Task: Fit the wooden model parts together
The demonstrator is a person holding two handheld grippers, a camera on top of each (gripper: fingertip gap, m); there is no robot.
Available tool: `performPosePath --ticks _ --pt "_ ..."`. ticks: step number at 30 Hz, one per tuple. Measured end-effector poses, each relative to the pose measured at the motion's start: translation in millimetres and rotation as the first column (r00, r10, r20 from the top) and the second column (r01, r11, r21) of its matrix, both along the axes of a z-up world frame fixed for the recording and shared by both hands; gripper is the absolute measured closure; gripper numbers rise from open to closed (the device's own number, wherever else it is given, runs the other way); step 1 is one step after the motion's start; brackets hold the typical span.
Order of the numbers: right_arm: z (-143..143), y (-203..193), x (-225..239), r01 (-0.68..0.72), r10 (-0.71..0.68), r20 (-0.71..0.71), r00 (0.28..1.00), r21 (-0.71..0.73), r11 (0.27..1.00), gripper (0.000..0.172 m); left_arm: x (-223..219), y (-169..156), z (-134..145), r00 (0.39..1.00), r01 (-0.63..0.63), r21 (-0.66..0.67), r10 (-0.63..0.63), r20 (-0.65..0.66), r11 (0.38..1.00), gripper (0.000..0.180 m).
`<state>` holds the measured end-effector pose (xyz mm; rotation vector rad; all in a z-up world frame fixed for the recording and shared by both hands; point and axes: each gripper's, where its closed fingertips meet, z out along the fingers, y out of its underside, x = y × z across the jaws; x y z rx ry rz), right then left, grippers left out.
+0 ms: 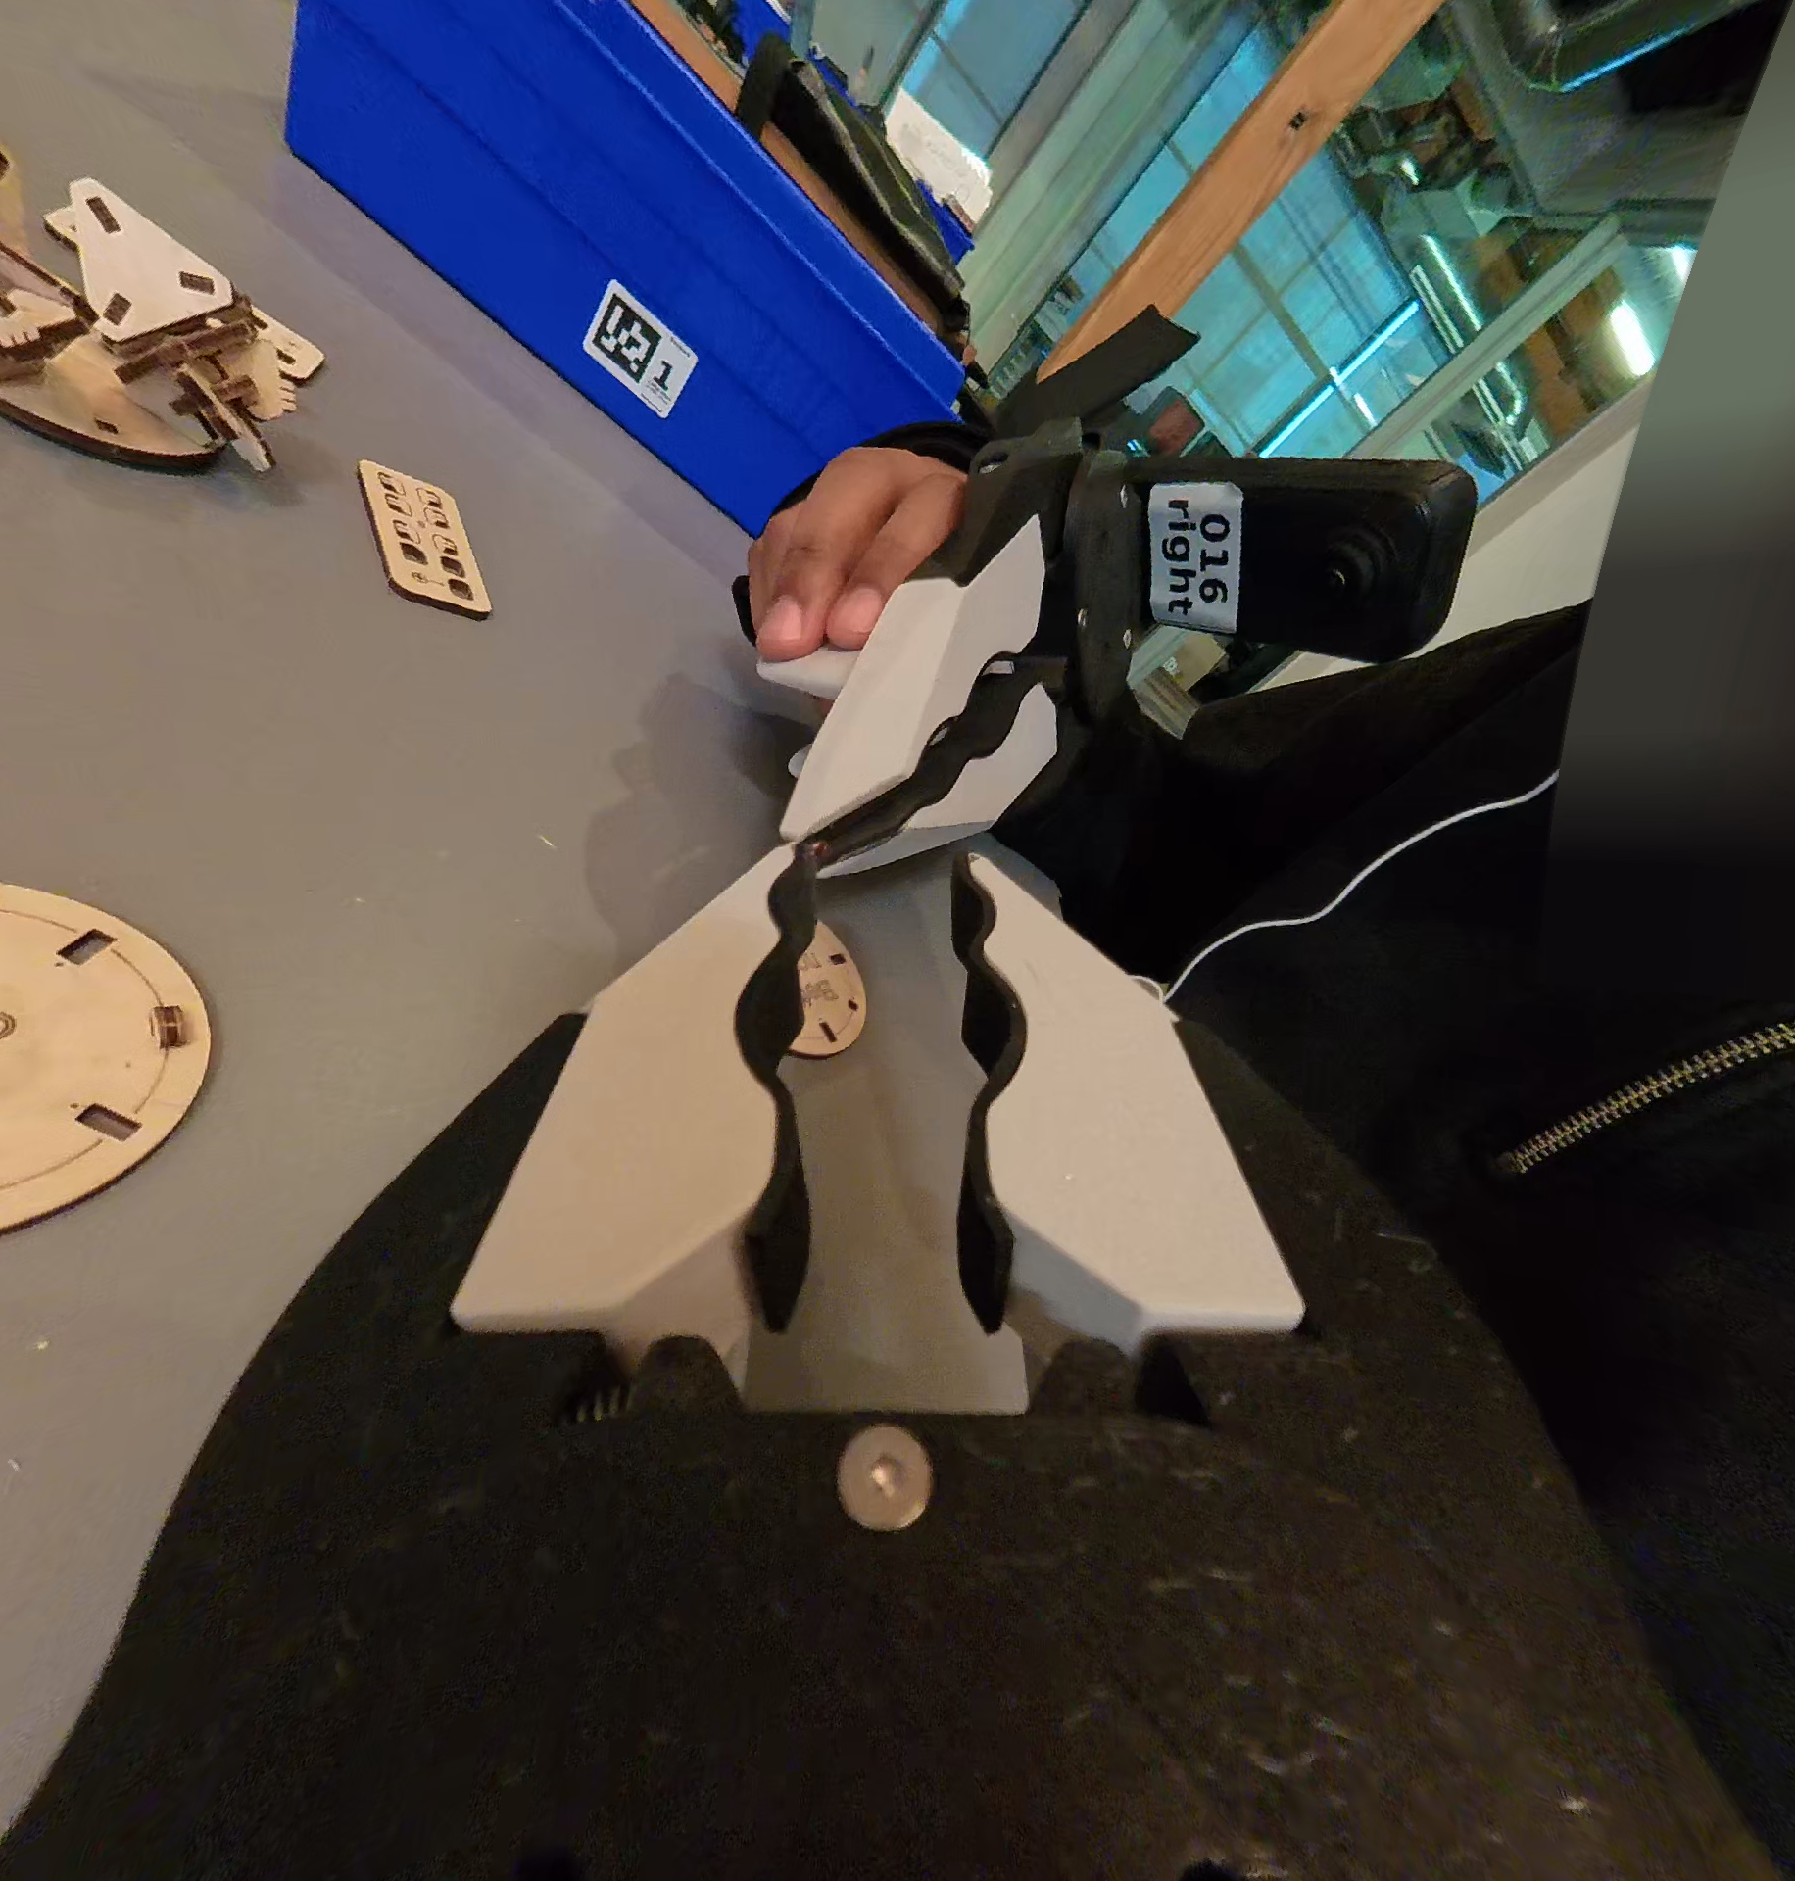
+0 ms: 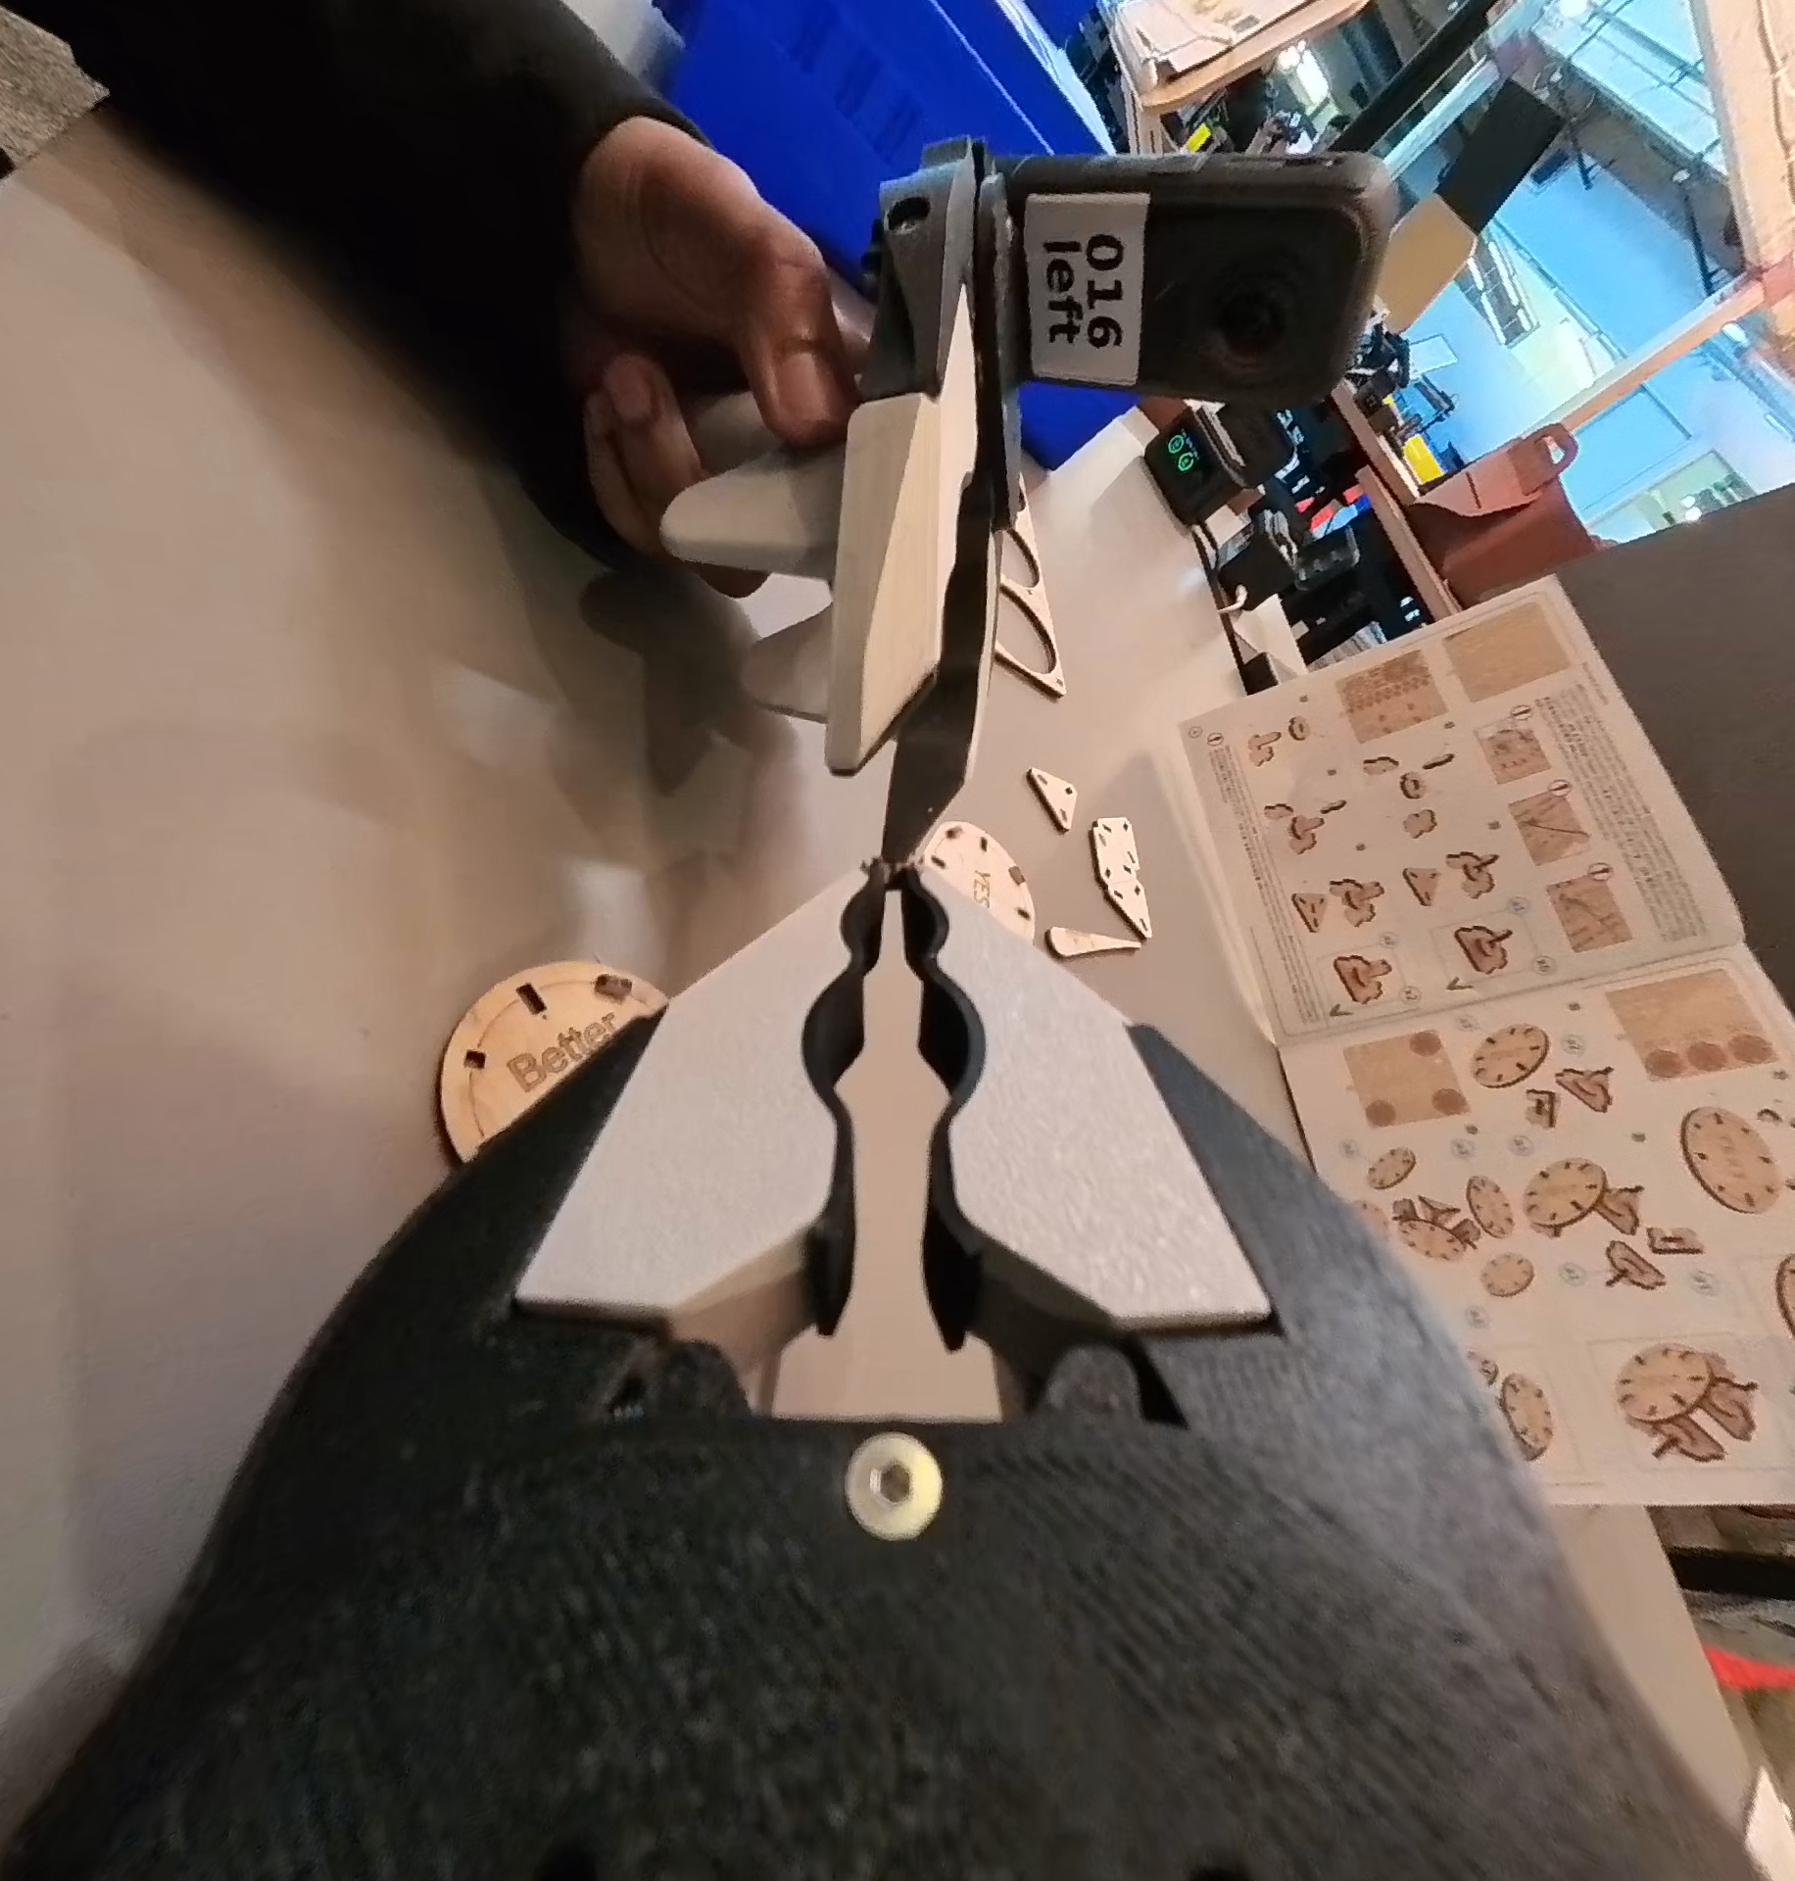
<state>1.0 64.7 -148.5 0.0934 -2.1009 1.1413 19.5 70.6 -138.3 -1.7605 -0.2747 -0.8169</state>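
Left wrist view: the left hand-held gripper (image 1: 878, 870) gapes empty over a wooden disc (image 1: 830, 1003) on the bench (image 1: 364, 763), tips meeting the right hand-held gripper (image 1: 822, 837), pinched on a tiny brown piece (image 1: 808, 851).

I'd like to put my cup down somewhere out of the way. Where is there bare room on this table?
Bare grey table lies between the small slotted wooden strip, the large wooden disc and the two grippers. Another free patch shows left of the lettered wooden disc. It is crowded around the wooden model pile, and by the instruction sheet with its loose wooden pieces.
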Motion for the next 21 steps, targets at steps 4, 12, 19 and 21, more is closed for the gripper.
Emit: performPosePath --ticks 4,12,19,21 --pt "-6.7 3.8 -4.7 0.030 -0.030 -0.005 1.000 0.049 0.998 0.171 4.0 -1.5 15.3 0.998 0.028 0.081 -0.032 0.046 0.996 0.168" --pt "16.2 2.5 -4.4 0.020 -0.023 -0.031 0.999 -0.095 0.995 0.171 -26.6 -10.7 32.0 0.969 -0.101 0.165 0.060 0.240 0.981 0.165" --pt "52.0 -3.7 10.9 -0.071 0.059 -0.050 0.997 -0.316 0.946 0.171 -11.6 -10.1 38.0 0.920 -0.002 0.208 -0.079 0.384 0.978 0.161" --pt "49.6 -3.8 10.1 -0.068 0.055 -0.052 0.997 -0.304 0.950 0.171 -6.6 -8.9 38.1 0.909 0.023 0.212 -0.108 0.402 0.977 0.162"
